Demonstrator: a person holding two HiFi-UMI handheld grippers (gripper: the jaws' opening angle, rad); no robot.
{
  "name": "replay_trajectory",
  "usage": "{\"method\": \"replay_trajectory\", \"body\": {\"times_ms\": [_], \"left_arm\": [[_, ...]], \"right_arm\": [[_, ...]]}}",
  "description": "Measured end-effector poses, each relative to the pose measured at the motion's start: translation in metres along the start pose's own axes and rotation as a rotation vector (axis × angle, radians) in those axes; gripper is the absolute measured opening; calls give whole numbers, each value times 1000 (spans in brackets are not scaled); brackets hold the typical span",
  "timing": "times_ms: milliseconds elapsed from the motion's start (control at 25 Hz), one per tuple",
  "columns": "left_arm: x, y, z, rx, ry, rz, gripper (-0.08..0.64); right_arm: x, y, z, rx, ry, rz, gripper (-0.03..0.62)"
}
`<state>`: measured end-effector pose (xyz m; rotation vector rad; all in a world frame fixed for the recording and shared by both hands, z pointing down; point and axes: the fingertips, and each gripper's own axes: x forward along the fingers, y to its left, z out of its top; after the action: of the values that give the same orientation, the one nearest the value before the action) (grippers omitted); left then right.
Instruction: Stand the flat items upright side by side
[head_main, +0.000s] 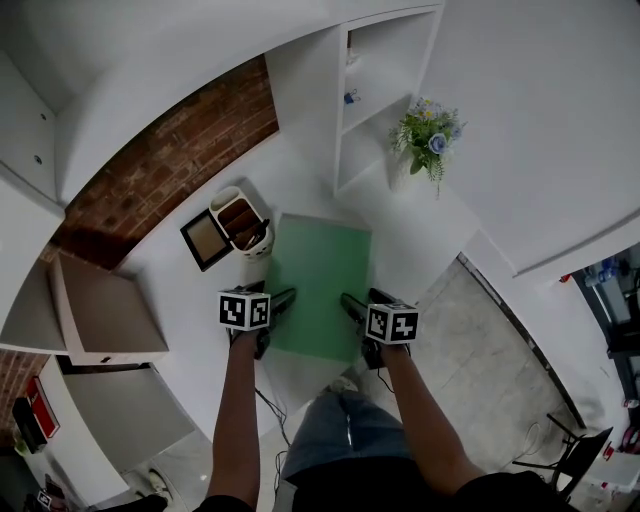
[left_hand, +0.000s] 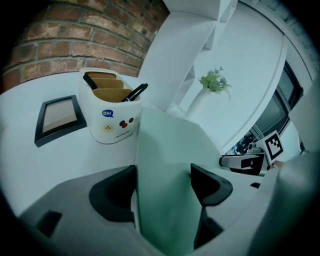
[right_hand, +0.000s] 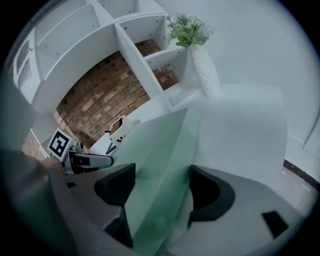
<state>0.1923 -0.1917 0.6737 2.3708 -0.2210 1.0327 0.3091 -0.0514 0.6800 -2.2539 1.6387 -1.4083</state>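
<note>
Left gripper (left_hand: 163, 181): jaws stand wide and straddle the near left part of the green flat item (head_main: 325, 265). Neither pad is seen pressing on it.

Right gripper (right_hand: 162, 182): likewise wide, set over the item's near right part, with the item's right-hand side face showing between the jaws. Nothing is clamped.

Green flat item: lies face-up about midway across the white worktop (head_main: 425, 235). Its near edge is toward the worktop's front edge and its far edge toward the shelf unit (head_main: 385, 90) at the back. It shows some thickness, so I judge it stiff rather than floppy.

Pen holder (head_main: 243, 222): upright, just beside the item's far left corner.

Dark-framed panel (head_main: 205, 240): lies flat beyond the holder, toward the worktop's left edge. It may be a second item for the row.

Flower vase (head_main: 428, 135): back right corner, well apart.

Step in hand, by my reading: taking hold of the green item to tip it up.

Handling notes:
- Close both pairs of jaws together, at matching spots on the near edge, so the slab does not twist.
- Raise the near edge and let the far edge stay down as the hinge.
- Keep the left side clear of the pen holder, which looks easy to knock over.
- Bring the item fully vertical, then keep one gripper on it until it leans on something; it may not stand alone.
</note>
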Motion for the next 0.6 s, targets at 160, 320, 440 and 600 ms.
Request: {"method": "replay_trajectory", "body": {"times_ms": [160,320,440,600], "left_arm": [[-7,-8,-2,-34,-50,5,321],[-15,-22,-2,-51,-126,9,321],[-21,-32,-4,-57,-168,16,321],[-41,-44,4,-42,-257,39,321]], "right_arm": [[-13,3,11,-37,-49,14,320],[-32,3,28,-59,-147,46,276],[-44,4,34,-103,-179,72,275],[-62,18,49,-172,-261,145,268]]}}
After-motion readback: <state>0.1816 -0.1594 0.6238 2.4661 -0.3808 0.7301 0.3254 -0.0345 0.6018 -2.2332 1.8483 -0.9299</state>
